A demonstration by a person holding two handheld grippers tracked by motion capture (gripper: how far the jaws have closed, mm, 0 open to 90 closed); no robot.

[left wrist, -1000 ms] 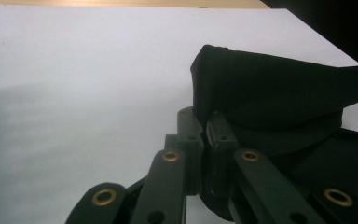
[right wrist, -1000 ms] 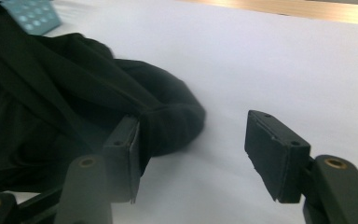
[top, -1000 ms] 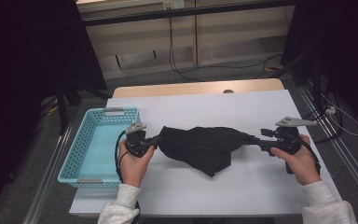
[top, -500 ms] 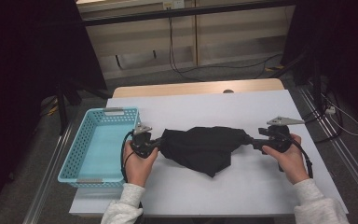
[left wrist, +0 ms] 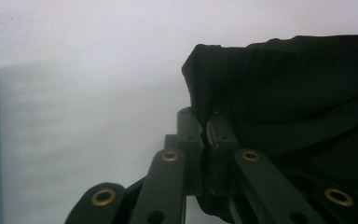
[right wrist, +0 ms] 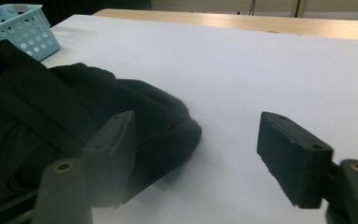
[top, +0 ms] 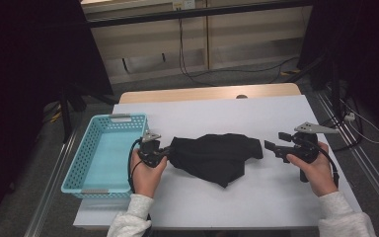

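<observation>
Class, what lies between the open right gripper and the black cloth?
Bare white table in the high view separates the right gripper from the black cloth.

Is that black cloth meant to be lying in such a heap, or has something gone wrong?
Nothing is spilled or damaged. The black cloth lies rumpled and uneven on the white table; the left gripper pinches its edge, the right gripper is open beside it.

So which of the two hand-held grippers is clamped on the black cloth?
The left hand-held gripper, beside the blue basket, pinches the black cloth. The right hand-held gripper stands open, off it.
</observation>
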